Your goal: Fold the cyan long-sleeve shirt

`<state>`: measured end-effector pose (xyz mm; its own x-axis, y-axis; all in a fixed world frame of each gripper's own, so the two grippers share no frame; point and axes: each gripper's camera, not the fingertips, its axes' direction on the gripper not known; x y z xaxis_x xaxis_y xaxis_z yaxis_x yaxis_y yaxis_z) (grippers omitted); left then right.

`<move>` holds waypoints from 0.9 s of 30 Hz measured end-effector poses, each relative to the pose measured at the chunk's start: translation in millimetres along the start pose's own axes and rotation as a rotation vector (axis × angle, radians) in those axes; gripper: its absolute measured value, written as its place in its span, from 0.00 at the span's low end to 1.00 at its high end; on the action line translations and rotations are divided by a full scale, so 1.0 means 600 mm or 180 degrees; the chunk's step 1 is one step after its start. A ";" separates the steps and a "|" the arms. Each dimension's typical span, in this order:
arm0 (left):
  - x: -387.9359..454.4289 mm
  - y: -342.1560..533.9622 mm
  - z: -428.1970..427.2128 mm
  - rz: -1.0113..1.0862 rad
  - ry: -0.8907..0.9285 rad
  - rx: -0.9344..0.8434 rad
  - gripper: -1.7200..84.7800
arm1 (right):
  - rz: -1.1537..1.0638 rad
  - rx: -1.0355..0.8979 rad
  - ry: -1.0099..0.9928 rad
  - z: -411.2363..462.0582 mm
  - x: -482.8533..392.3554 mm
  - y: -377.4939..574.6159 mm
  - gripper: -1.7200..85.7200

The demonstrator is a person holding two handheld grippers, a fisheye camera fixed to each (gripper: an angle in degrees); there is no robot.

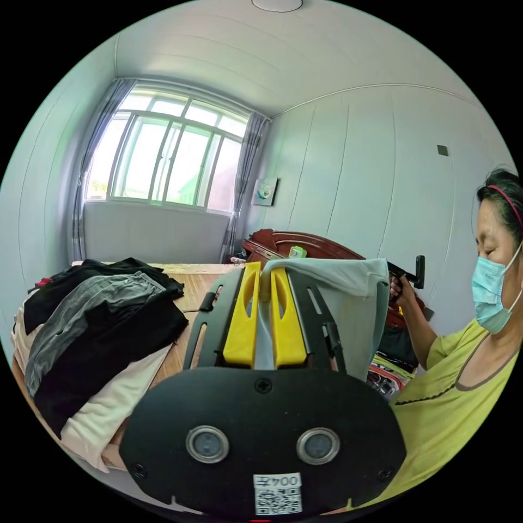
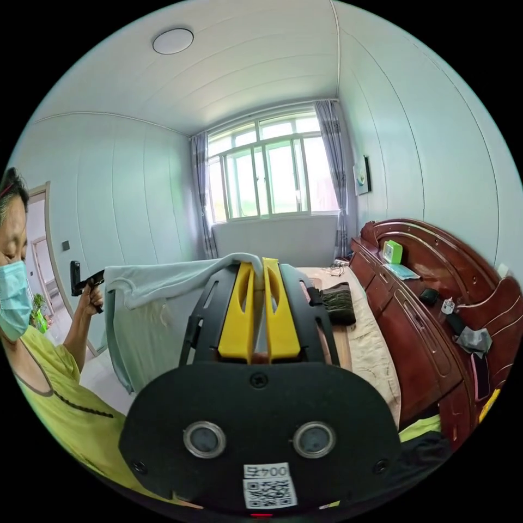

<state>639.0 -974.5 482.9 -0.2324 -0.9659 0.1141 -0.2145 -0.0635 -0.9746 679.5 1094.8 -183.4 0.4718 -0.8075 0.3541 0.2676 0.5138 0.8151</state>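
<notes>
The cyan long-sleeve shirt [image 1: 354, 305] is held up in the air, stretched by its top edge between both grippers, and the rest hangs down. In the left gripper view, my left gripper [image 1: 264, 272] has its yellow jaws shut on one end of that edge. At the far end, a hand holds my right gripper [image 1: 408, 275]. In the right gripper view, my right gripper [image 2: 259, 269] is shut on the shirt [image 2: 152, 316]. The cloth runs left to my left gripper [image 2: 81, 283] in the person's other hand.
A pile of dark and pale clothes [image 1: 98, 332] lies on the wooden bed surface [image 1: 190, 289] under the window. A dark folded garment [image 2: 338, 302] lies beside the red-brown headboard [image 2: 436, 283]. The person in a yellow-green top [image 1: 452, 392] stands close behind the shirt.
</notes>
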 end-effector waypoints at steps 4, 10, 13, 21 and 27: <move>-0.090 -0.002 0.149 -0.0181 -0.0198 -0.0216 0.04 | 0.0086 -0.0272 0.0099 0.165 0.069 -0.007 0.06; -0.276 0.017 0.454 -0.0684 -0.0473 -0.0802 0.07 | 0.0338 -0.1184 0.0250 0.523 0.219 0.008 0.08; -0.377 0.068 0.620 -0.1027 -0.0564 -0.1464 0.11 | 0.0819 -0.1957 0.0484 0.715 0.318 0.066 0.09; -0.461 0.197 0.713 -0.1513 -0.0449 -0.1640 0.14 | 0.0794 -0.1786 0.0390 0.761 0.391 0.179 0.10; -0.369 0.345 0.651 -0.1206 -0.0371 -0.2018 0.15 | 0.0554 -0.2102 0.0008 0.644 0.370 0.368 0.09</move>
<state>1016.4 -871.7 180.9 0.0607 -0.9292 0.3646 -0.7739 -0.2745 -0.5708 518.5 917.3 252.5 0.5561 -0.6969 0.4529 0.6439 0.7058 0.2953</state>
